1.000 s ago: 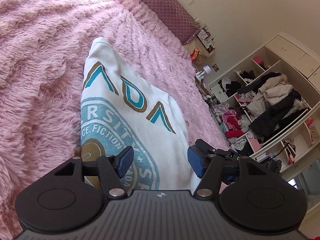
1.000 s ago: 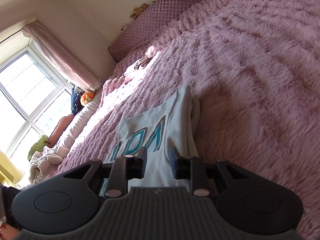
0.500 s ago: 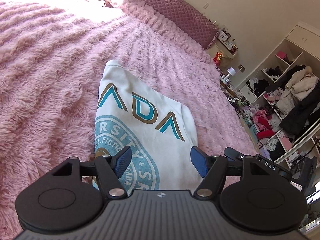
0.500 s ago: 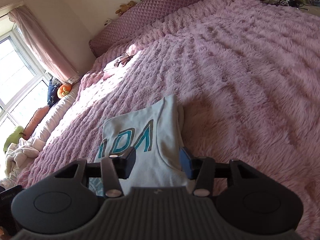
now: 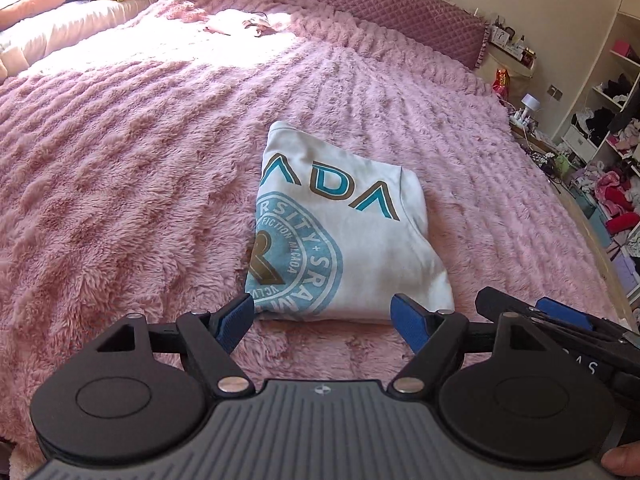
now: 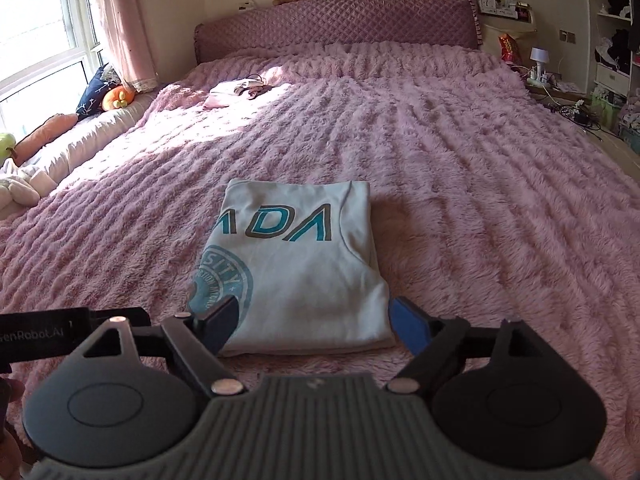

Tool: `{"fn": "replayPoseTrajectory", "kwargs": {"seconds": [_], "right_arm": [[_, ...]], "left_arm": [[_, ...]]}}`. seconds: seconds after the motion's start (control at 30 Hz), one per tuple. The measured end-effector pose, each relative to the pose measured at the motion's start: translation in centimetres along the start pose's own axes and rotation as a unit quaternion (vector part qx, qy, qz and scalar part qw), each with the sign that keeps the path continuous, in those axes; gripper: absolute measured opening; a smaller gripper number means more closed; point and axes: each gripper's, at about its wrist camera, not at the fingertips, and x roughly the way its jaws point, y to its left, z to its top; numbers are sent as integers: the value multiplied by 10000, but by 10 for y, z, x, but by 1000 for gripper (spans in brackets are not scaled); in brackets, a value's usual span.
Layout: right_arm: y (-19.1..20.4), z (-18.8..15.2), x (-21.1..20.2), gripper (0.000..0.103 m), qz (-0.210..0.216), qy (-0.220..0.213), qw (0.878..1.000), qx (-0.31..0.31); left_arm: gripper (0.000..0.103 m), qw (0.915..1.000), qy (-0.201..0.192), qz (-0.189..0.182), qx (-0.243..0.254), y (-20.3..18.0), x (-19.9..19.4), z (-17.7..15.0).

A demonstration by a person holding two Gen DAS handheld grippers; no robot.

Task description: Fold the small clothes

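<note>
Shaggy plush bedspread [image 6: 480, 200]; smooth matt cotton shirt [image 6: 304, 280]; quilted headboard [image 6: 340, 24].

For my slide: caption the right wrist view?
Folded white shirt lies on the pink bedspread; right tool opening, empty.

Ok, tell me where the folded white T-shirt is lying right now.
In both wrist views the folded white T-shirt lies flat on the pink fluffy blanket, mid-bed, just ahead of both tools, well short of the quilted headboard.
</note>
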Motion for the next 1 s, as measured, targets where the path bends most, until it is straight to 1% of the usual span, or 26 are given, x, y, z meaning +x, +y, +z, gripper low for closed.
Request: {"fn": "replayPoseTrajectory", "kwargs": {"seconds": [0.03, 0.13, 0.27, 0.37, 0.53, 0.77, 0.9, 1.0], "right_arm": [[2, -4, -4, 80, -35, -14, 10000, -85], [8, -15, -16, 81, -120, -62, 9995, -293], [8, -22, -22, 81, -115, 53, 9998, -181], [8, -25, -25, 81, -76, 94, 9999, -81], [19, -27, -27, 81, -119, 118, 9997, -165], [24, -27, -25, 81, -170, 136, 9994, -252], [25, -26, -23, 81, -187, 129, 9993, -288], [26, -26, -23, 81, -183, 143, 9993, -289]], "left_arm": [[91, 10000, 44, 62, 25, -2, -3, -5], [91, 9999, 119, 76, 56, -3, -8, -13], [91, 9995, 113, 230, 184, -7, -18, -20], [91, 9989, 87, 363, 267, -9, -23, -23], [91, 9977, 138, 553, 362, -10, -26, -25], [91, 9967, 148, 674, 423, -9, -26, -26], [91, 9954, 162, 815, 471, -11, -24, -27], [91, 9951, 217, 838, 472, -10, -22, -26]]}}
